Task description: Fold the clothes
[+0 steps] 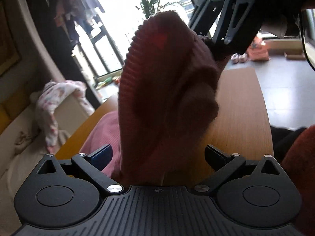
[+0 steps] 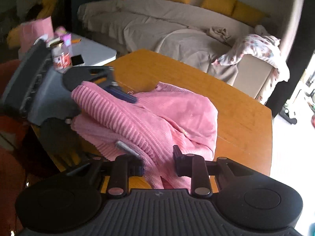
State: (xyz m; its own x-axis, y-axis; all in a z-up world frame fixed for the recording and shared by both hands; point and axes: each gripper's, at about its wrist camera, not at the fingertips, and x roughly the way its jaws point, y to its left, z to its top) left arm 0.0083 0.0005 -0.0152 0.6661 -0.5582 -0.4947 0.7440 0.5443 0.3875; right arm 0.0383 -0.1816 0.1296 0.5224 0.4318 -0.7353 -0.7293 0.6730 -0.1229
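Through my left wrist camera, my left gripper (image 1: 158, 155) had its fingers (image 1: 102, 154) set wide apart, and the pink knitted sweater (image 1: 167, 90) rose between them without either pad pressing on it. The garment stood up in front of the lens as a dark, ribbed column against the bright window, its lower folds spilling onto the wooden counter (image 1: 242, 106) at the left. Above and to the right, my right gripper (image 1: 220, 41) reached down to the raised top of the fabric — whether it pinched the knit there I could not tell from this side.

Through my right wrist camera, my right gripper (image 2: 158, 164) had its fingers (image 2: 178, 155) drawn close on a bunched fold of the sweater (image 2: 177, 116), the knit squeezed between the pads. The rest of the garment lay heaped at the middle of the counter (image 2: 246, 122), ribbed hem toward the left edge. My left gripper (image 2: 110, 92) sat at that left side — one blue pad lay on top of the ribbed edge. Beyond the far edge stood a beige sofa (image 2: 157, 25) with a floral cloth (image 2: 259, 49) draped over its end.
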